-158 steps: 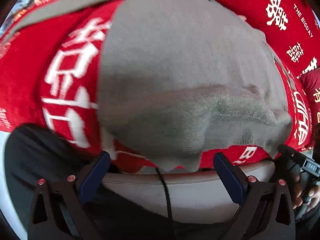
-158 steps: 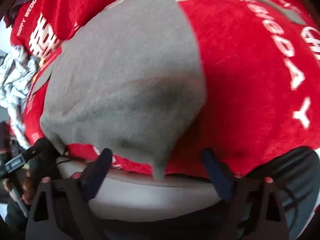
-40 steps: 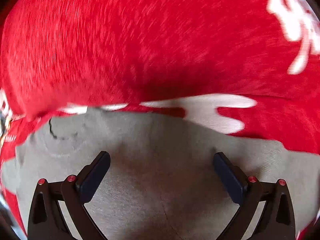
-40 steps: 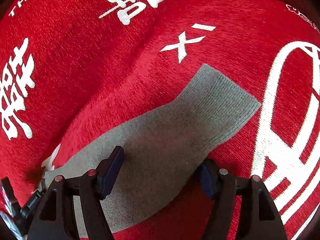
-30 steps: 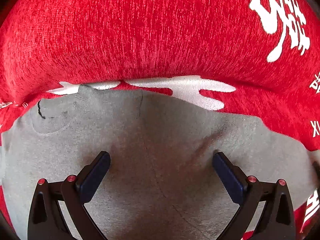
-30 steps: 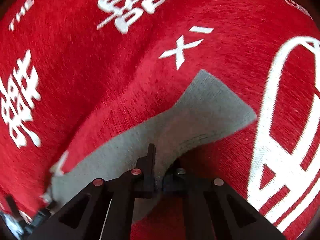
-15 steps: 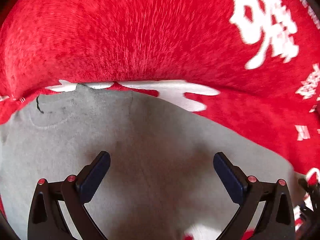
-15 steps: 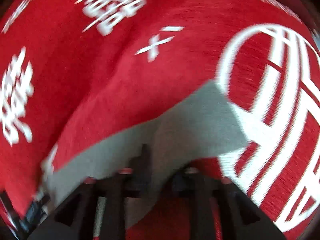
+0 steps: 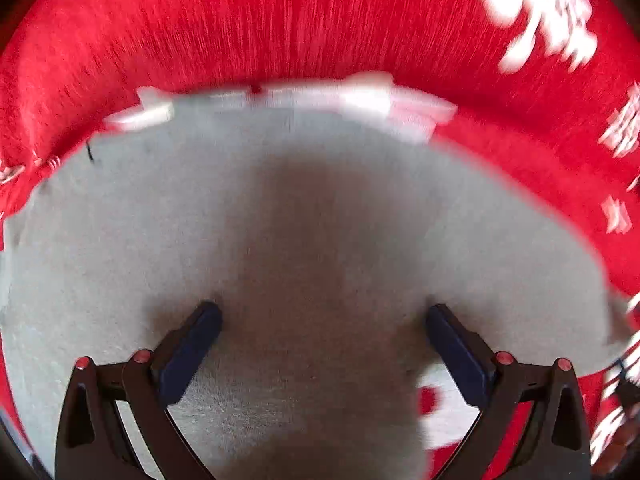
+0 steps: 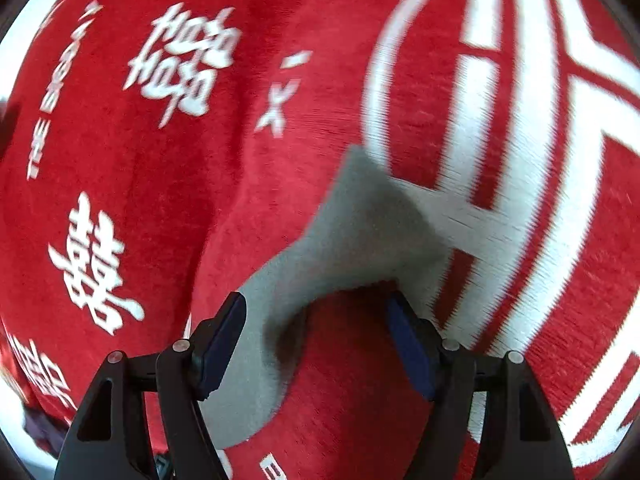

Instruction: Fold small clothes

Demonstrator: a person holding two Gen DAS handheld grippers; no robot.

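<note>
A small grey knit top [image 9: 304, 216] lies flat on a red cloth with white lettering [image 9: 280, 32]. My left gripper [image 9: 322, 340] is open and hovers close over the body of the top, below its neckline [image 9: 280, 100]. In the right wrist view a grey sleeve [image 10: 352, 232] lies on the red cloth [image 10: 192, 184], bent and rumpled near my fingers. My right gripper [image 10: 316, 328] is open, its fingers on either side of the sleeve's bend, holding nothing.
White characters and a large white ring pattern [image 10: 500, 128] mark the red cloth. A pale strip shows at the far left edge of the right wrist view [image 10: 12, 64]. Both views are motion-blurred.
My right gripper, shut on the sleeve a second ago, has opened and let it go after dragging it right. My left gripper has moved back over the top, still open.
</note>
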